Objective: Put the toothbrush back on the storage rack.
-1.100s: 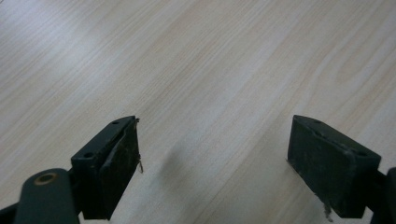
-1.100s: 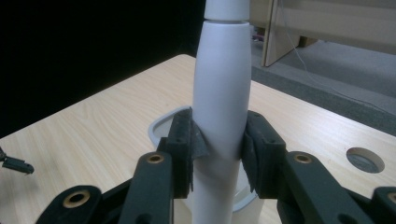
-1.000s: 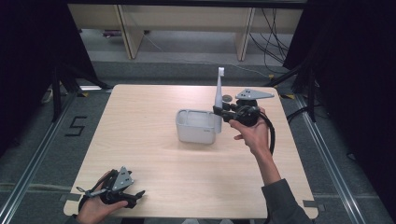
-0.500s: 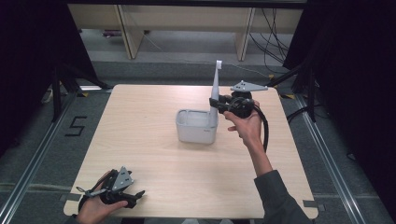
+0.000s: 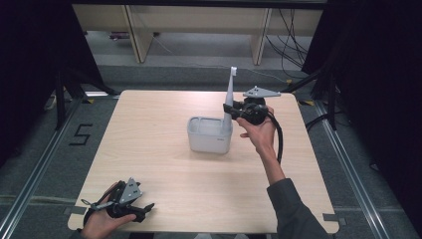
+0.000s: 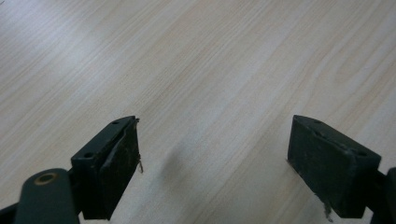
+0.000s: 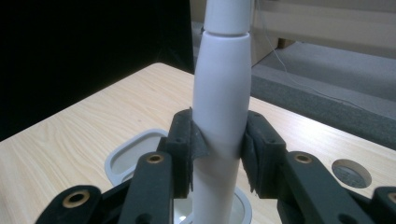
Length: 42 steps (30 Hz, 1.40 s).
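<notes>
A white toothbrush-like stick [image 5: 230,92] stands upright with my right gripper [image 5: 228,110] shut on its thick handle [image 7: 222,107]; the pads [image 7: 189,144] press on both sides. Its lower end dips toward the right side of a white rounded container [image 5: 209,139], whose rim [image 7: 122,156] shows just below the jaws. My left gripper [image 5: 144,211] rests in a hand at the table's near left corner. Its jaws stand wide open over bare wood, with nothing between them [image 6: 215,163].
The light wooden table [image 5: 164,164] carries the container near its middle. A round hole [image 7: 351,172] is set in the tabletop beyond the right gripper. Dark curtains flank the table, and wooden shelving legs and cables lie on the floor behind it.
The right hand has shifted slightly left and toward the table's far side with the white stick, keeping it upright over the container's right side. The left gripper has stayed put.
</notes>
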Motion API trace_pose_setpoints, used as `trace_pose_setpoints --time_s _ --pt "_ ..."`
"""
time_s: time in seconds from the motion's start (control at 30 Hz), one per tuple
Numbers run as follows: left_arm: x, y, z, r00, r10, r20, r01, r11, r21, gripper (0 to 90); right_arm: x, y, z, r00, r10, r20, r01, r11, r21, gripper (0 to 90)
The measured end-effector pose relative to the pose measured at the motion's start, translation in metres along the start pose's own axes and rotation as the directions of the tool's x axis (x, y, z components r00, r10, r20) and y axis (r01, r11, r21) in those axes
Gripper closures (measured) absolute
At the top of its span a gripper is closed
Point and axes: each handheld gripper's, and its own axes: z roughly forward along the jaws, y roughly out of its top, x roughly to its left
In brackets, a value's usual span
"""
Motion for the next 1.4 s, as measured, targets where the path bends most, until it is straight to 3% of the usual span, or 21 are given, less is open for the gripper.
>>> trace_pose_setpoints --time_s 0.17,0.23,0.27,0.33,0.37,0.43,0.47,0.53,0.57,0.63,0.67,0.73,0.8,0.83,1.0,1.3,1.37,1.4 --pt "0.001 0.0 0.0 1.0 0.0 0.003 0.0 1.0 0.001 16.2 0.001 -0.002 0.005 0.9996 -0.028 0.005 0.028 0.9996 -0.007 66.4" --pt "0.0 0.0 0.0 1.0 -0.003 0.0 0.003 1.0 -0.003 16.3 0.001 -0.003 0.005 0.9998 -0.014 0.014 0.014 0.9999 0.01 66.4" --pt "0.0 0.0 0.0 1.0 -0.003 0.001 0.003 1.0 -0.002 16.2 0.0 -0.004 0.005 0.9991 -0.035 0.026 0.034 0.9994 0.009 66.4" --pt "0.0 0.0 0.001 1.0 -0.005 0.005 0.005 1.0 -0.004 16.2 0.001 -0.006 0.006 0.9998 -0.002 0.019 0.001 0.9999 0.016 66.4" --pt "0.0 0.0 0.001 1.0 -0.007 0.005 0.007 1.0 -0.004 16.2 -0.001 -0.007 0.006 0.9997 -0.02 0.017 0.019 0.9997 0.016 66.4" --pt "0.0 0.0 0.001 1.0 -0.006 0.005 0.006 1.0 -0.004 16.2 -0.001 -0.01 0.007 0.9997 -0.005 0.022 0.005 0.9999 0.014 66.4" --pt "0.0 0.0 0.0 1.0 -0.002 0.004 0.002 1.0 0.001 16.2 -0.003 -0.01 0.007 0.9994 -0.025 0.025 0.025 0.9995 0.021 66.4" --pt "0.0 0.0 0.001 1.0 -0.006 0.005 0.006 1.0 -0.004 16.2 -0.001 -0.013 0.009 0.9997 -0.002 0.022 0.002 0.9998 0.02 66.4" --pt "0.0 -0.001 0.001 1.0 -0.007 0.006 0.007 1.0 -0.004 16.2 -0.003 -0.013 0.009 0.9991 -0.027 0.032 0.026 0.9995 0.02 66.4" --pt "0.0 -0.001 0.001 0.9998 -0.017 0.006 0.017 0.9998 -0.004 16.2 -0.001 -0.015 0.009 0.9996 -0.001 0.029 0.0 0.9992 0.04 66.4" --pt "0.0 -0.001 0.001 0.9999 -0.015 0.006 0.015 0.9999 -0.004 16.2 -0.002 -0.016 0.01 0.9989 -0.028 0.038 0.026 0.9991 0.034 66.4" --pt "0.0 -0.001 0.001 1.0 -0.006 0.006 0.006 1.0 -0.004 16.2 -0.003 -0.017 0.011 0.9994 -0.025 0.025 0.024 0.9989 0.04 66.4" --pt "0.0 -0.001 0.001 1.0 -0.008 0.006 0.008 1.0 -0.003 16.2 -0.003 -0.018 0.012 0.9984 -0.038 0.042 0.036 0.9985 0.041 66.4" --pt "0.0 -0.001 0.001 1.0 -0.008 0.005 0.008 1.0 -0.004 16.2 -0.002 -0.019 0.012 0.9993 -0.013 0.034 0.011 0.9988 0.048 66.5" --pt "0.0 -0.001 0.001 0.9999 -0.01 0.002 0.01 0.9999 -0.002 16.2 -0.001 -0.022 0.014 0.9985 -0.039 0.039 0.037 0.9976 0.058 66.5" --pt "0.0 0.0 0.001 1.0 -0.005 0.002 0.005 1.0 -0.003 16.2 0.0 -0.031 0.018 0.9987 -0.025 0.045 0.021 0.9956 0.091 66.6" --pt "-0.001 -0.001 0.001 0.9999 -0.015 0.001 0.015 0.9999 -0.005 16.2 -0.002 -0.032 0.019 0.9973 -0.059 0.044 0.055 0.994 0.095 66.6" --pt "-0.001 -0.001 0.001 0.9999 -0.011 0.002 0.011 0.9999 -0.003 16.2 0.0 -0.033 0.019 0.9989 -0.026 0.038 0.022 0.9946 0.102 66.7"
